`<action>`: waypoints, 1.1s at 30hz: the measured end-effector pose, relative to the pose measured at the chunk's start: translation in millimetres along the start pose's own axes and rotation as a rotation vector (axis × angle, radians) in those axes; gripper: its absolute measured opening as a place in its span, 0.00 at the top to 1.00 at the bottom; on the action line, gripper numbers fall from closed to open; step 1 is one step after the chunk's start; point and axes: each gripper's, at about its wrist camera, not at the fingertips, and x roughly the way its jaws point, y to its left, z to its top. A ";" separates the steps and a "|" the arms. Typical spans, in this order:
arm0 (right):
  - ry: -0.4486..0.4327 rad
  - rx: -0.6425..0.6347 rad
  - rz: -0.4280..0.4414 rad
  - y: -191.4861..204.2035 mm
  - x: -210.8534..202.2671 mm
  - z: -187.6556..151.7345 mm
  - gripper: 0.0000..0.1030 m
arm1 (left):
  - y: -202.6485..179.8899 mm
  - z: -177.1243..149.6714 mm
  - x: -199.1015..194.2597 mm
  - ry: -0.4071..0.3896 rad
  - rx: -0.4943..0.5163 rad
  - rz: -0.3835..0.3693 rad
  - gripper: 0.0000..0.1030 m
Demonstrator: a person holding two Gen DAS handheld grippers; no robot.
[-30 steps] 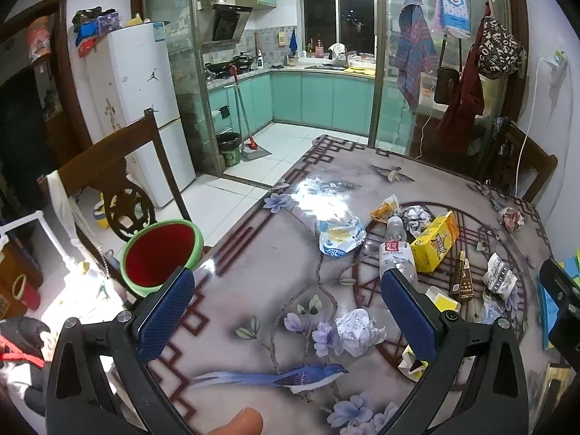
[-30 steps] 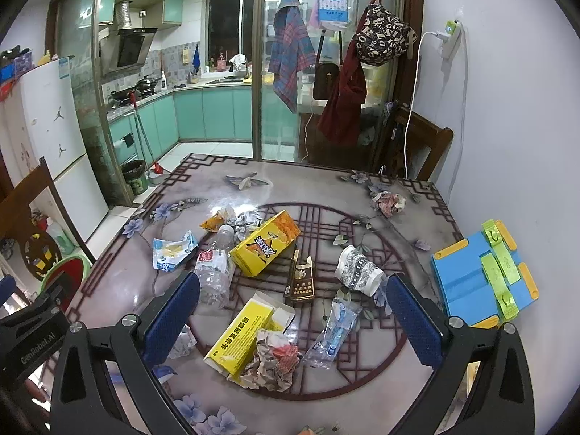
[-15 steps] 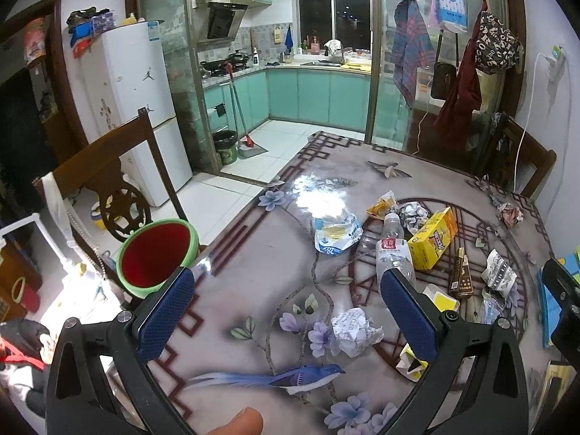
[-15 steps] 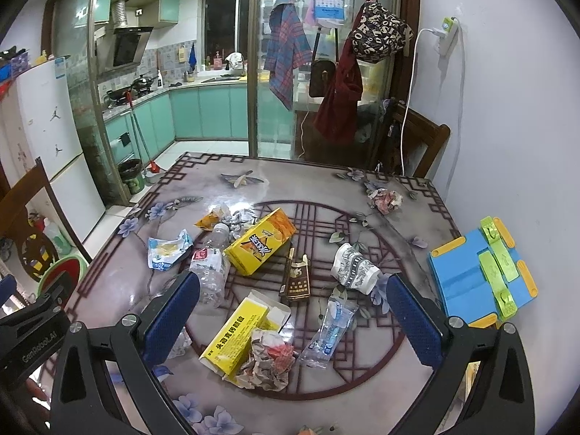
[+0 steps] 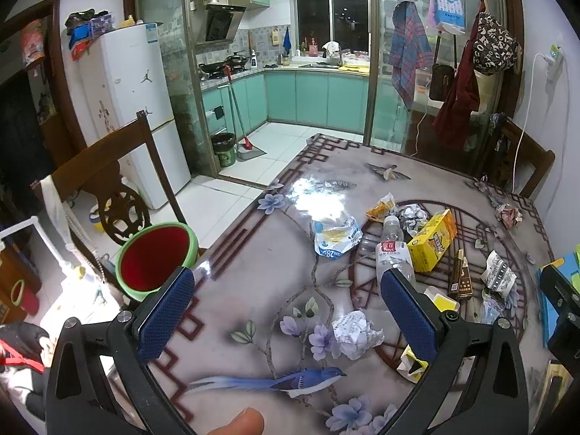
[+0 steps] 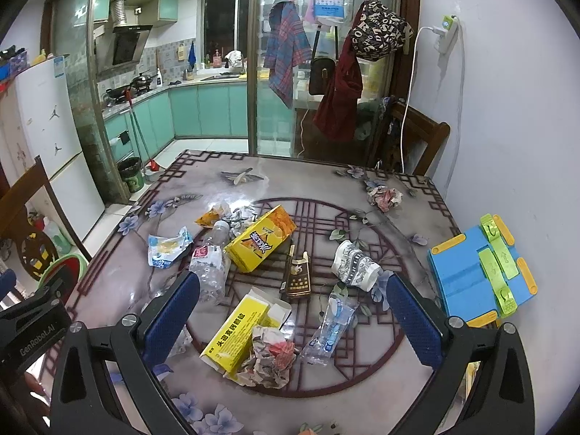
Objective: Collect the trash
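Trash lies scattered on the patterned table [image 6: 417,217]: a crushed plastic bottle [image 6: 210,264], a yellow carton [image 6: 261,239], a flat yellow box [image 6: 239,330], a crumpled red-white paper [image 6: 272,359], a dark cigarette pack [image 6: 299,277], a crushed paper cup [image 6: 353,264] and a clear wrapper [image 6: 330,326]. A white paper ball [image 5: 357,333] lies between my left gripper's fingers, further off. My left gripper [image 5: 286,311] is open and empty. My right gripper [image 6: 290,319] is open and empty above the flat yellow box. A green bin with red inside [image 5: 156,257] stands beside the table's left edge.
A blue and yellow plastic block [image 6: 478,272] sits at the table's right edge by the wall. A blue-white pouch [image 5: 337,237] and a crumpled paper [image 6: 384,195] lie further back. A wooden chair [image 5: 105,188] stands left of the table, another at the far right corner [image 6: 417,137].
Both grippers have drawn back and risen slightly; the trash sits a little smaller and further off in both views. Both stay open and empty.
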 end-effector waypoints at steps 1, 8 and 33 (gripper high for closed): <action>0.000 0.000 0.001 1.6 -0.4 -0.6 0.00 | 0.5 -0.3 -0.2 -0.001 0.001 0.000 0.00; 0.011 -0.010 0.013 5.6 0.3 -3.1 0.00 | 5.4 -1.1 -1.0 0.001 -0.001 0.005 0.00; 0.130 0.071 0.315 -15.2 33.7 -17.2 0.00 | -4.5 -7.5 9.2 -0.002 0.032 -0.066 0.00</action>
